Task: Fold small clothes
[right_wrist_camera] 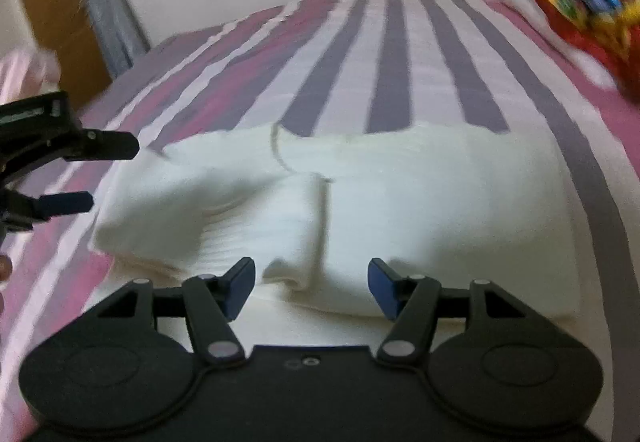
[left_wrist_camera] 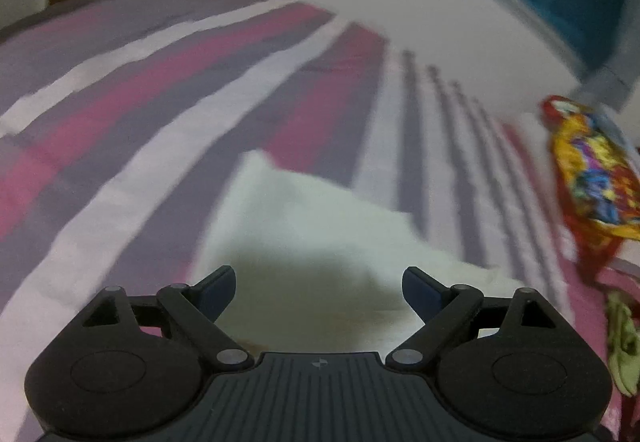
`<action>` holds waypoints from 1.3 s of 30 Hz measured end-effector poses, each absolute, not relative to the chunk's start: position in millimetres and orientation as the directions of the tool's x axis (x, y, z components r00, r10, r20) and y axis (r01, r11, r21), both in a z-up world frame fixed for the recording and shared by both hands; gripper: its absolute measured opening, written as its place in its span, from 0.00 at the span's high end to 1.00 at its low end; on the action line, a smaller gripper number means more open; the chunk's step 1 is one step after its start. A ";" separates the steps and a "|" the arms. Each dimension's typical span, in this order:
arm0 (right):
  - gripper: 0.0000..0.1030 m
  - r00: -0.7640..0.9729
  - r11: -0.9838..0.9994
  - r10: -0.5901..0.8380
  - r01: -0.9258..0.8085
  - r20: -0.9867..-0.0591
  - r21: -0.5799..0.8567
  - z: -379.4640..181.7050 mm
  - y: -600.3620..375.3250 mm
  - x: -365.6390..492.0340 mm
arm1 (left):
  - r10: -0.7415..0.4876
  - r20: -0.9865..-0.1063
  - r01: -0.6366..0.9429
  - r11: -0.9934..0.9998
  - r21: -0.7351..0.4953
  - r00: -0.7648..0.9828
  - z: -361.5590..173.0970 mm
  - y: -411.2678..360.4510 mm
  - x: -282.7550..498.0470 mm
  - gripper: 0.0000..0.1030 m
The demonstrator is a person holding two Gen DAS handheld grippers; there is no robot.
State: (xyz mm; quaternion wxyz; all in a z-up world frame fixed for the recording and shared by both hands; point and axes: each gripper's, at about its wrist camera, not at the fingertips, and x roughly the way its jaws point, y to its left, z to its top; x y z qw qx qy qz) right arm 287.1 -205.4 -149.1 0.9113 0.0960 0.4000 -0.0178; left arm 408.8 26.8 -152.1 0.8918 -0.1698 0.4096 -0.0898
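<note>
The white garment (right_wrist_camera: pixel 340 210) is lying half-folded on the striped bedsheet (right_wrist_camera: pixel 400 62). The right gripper (right_wrist_camera: pixel 311 286) and the left gripper (left_wrist_camera: pixel 319 292), at nine o'clock, are both spread and gripping nothing. Better to pinch the near folded edge fully, through all layers.

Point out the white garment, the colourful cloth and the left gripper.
white garment (right_wrist_camera: pixel 420 210): right wrist view, on its flat folded right half.
colourful cloth (left_wrist_camera: pixel 592 170): left wrist view, on its yellow and blue patterned middle.
left gripper (right_wrist_camera: pixel 92 174): right wrist view, midway between its two open fingertips.
</note>
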 end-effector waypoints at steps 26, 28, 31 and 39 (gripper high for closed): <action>0.93 0.715 0.997 0.065 -0.015 -0.696 0.078 -161.8 -170.4 303.3 | -0.256 -0.795 0.035 0.958 -0.285 0.549 -201.9 -1.0 424.5 0.13; 0.93 0.750 0.993 -0.004 0.082 -0.662 0.087 -152.0 -191.6 298.4 | -0.250 -0.793 0.028 0.959 -0.282 0.556 -199.3 -1.5 422.3 0.13; 0.93 0.744 0.960 -0.091 0.241 -0.662 0.140 -143.6 -243.1 294.7 | -0.244 -0.787 0.016 0.958 -0.285 0.567 -194.0 -1.5 419.0 0.13; 0.84 0.674 0.879 0.015 0.344 -0.738 0.331 -173.1 -300.7 284.2 | -0.222 -0.774 0.084 0.973 -0.214 0.593 -189.4 -19.9 409.4 0.13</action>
